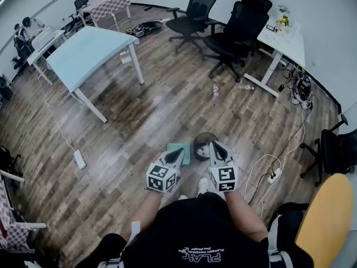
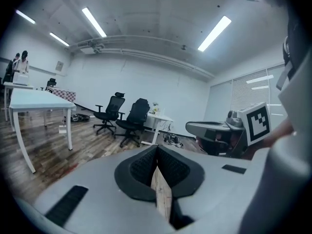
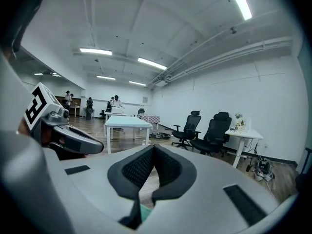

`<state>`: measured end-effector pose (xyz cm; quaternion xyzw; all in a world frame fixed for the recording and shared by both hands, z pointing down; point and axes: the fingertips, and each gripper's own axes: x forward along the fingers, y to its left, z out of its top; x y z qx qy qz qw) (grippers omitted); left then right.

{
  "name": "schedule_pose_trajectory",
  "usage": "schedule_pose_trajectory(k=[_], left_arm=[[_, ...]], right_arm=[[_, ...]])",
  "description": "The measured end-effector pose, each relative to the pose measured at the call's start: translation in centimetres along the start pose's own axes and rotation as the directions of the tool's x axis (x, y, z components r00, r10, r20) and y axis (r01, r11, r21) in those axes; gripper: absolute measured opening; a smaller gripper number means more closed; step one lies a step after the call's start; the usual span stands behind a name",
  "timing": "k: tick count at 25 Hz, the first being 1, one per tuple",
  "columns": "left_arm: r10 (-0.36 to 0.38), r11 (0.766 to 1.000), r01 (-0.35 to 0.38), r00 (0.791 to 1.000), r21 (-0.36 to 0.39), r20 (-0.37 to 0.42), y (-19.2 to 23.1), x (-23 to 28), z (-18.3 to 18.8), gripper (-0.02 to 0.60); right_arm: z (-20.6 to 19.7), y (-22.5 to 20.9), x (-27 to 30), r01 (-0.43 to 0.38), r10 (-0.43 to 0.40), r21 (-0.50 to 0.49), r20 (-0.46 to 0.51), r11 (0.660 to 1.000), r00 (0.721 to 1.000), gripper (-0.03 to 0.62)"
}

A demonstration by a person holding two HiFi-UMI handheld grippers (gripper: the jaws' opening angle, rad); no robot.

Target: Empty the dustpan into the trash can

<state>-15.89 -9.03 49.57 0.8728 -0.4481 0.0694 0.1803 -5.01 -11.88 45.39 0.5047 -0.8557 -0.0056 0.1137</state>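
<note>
Left gripper (image 2: 157, 149): jaws closed, empty. Right gripper (image 3: 153, 150): jaws closed tip to tip, empty. The teal dustpan (image 1: 177, 149) lies on the floor (image 1: 139, 121) below both, just beside the round trash can (image 1: 203, 144). Expect a light, rigid plastic pan. No handle can be made out, so take it by the rim and carry it level.

- Showing pale teal-green on the dustpan (image 1: 172, 147).
- Showing dark, near-black on the round trash can (image 1: 196, 138).
- Carrying black-and-white square markers on the cubes of the left gripper (image 1: 179, 153) and the right gripper (image 1: 215, 146), over light grey shells.
- Showing black, dimpled pads on the fingers (image 2: 141, 165).
- Running in brown wood-grain planks across the floor (image 1: 167, 105).
- Showing pale blue on the bench (image 1: 83, 49) top, white on its legs.
- Showing red-and-white checks on the far table (image 1: 111, 4).
- Showing black on the office chairs (image 1: 234, 32).
- Showing yellow on the near chair back (image 1: 326, 216).
</note>
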Motion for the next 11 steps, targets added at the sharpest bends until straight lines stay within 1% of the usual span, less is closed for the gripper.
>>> schedule_pose_trajectory(k=[3,7,11], left_arm=[[0.007,1.0,-0.007,1.0,0.011,0.008,-0.1,-0.3,0.1,0.023],[0.066,0.995,-0.07,0.996,0.069,0.062,-0.1,-0.9,1.1,0.023],[0.091,0.992,-0.099,0.991,0.081,0.096,0.2,-1.6,1.8,0.023]], right_arm=[[-0.1,0.0,-0.4,0.015,-0.015,-0.004,-0.004,1.0,1.0,0.015],[-0.4,-0.5,-0.9,0.024,-0.024,0.0,-0.012,1.0,1.0,0.015],[-0.2,-0.6,-1.0,0.022,-0.022,0.001,-0.007,1.0,1.0,0.015]])
